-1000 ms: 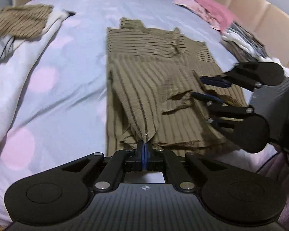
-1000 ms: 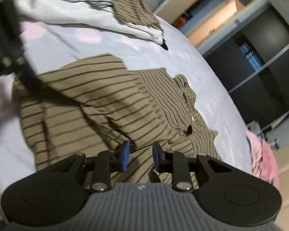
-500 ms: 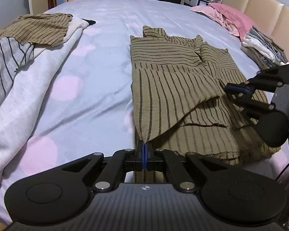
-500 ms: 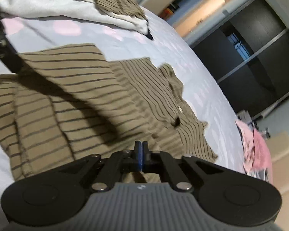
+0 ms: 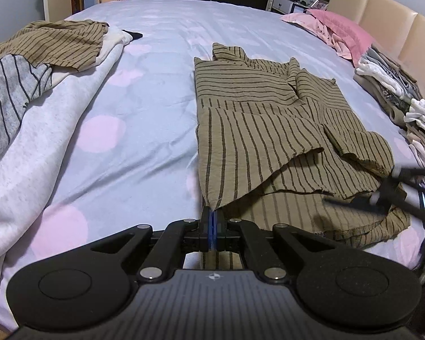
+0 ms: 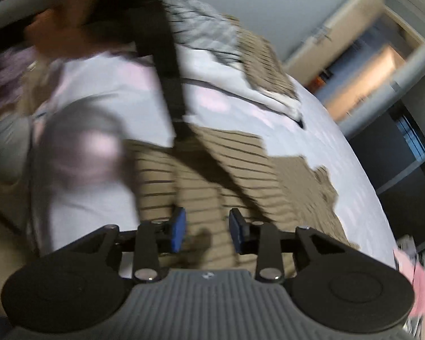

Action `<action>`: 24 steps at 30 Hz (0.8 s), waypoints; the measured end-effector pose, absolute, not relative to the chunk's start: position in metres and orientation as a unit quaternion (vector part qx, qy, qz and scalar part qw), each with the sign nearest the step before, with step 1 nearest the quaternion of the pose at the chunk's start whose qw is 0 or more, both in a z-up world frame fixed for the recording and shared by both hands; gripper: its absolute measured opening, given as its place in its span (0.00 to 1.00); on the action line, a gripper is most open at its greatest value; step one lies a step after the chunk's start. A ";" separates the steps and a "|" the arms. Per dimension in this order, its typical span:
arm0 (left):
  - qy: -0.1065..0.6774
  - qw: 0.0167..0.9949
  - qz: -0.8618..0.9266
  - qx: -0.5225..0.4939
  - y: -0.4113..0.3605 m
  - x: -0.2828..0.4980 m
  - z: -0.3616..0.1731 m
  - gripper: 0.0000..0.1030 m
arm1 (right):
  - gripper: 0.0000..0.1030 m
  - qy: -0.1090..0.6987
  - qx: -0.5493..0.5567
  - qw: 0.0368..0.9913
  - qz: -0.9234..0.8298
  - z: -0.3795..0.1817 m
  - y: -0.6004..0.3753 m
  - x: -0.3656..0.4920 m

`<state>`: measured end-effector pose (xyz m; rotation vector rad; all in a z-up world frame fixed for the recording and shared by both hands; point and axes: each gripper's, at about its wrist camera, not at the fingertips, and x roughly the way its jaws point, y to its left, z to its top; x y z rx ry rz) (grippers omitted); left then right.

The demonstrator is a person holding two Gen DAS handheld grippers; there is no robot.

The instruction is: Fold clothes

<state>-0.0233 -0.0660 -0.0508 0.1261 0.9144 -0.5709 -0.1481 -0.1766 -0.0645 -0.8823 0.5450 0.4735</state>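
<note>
Left claw (image 5: 212,221) clamped on near hem corner of striped shirt (image 5: 257,124). Right claw (image 6: 206,232) agape, blurred, empty above its right hem. Long axis dead ahead up the bed (image 5: 144,130), collar far.

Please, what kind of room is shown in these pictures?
Most likely a home bedroom: a wide bed with a padded headboard, pink pillows, and clothes stacked along the side.
</note>
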 end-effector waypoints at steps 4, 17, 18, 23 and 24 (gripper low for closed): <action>0.424 0.863 -0.268 0.059 -0.063 -0.025 -0.043 0.00 | 0.12 0.261 -0.449 0.828 0.214 -0.074 -0.174 -0.151; 0.429 0.849 -0.262 0.164 -0.082 -0.028 -0.063 0.00 | 0.01 0.315 -0.407 0.826 0.231 -0.059 -0.195 -0.149; 0.430 0.847 -0.262 0.169 -0.083 -0.028 -0.066 0.00 | 0.02 0.317 -0.412 0.822 0.232 -0.065 -0.192 -0.149; 0.433 0.840 -0.263 0.192 -0.085 -0.031 -0.077 0.03 | 0.08 0.323 -0.418 0.814 0.241 -0.076 -0.190 -0.147; 0.429 0.841 -0.262 0.200 -0.084 -0.034 -0.076 0.09 | 0.15 0.322 -0.413 0.816 0.245 -0.072 -0.191 -0.149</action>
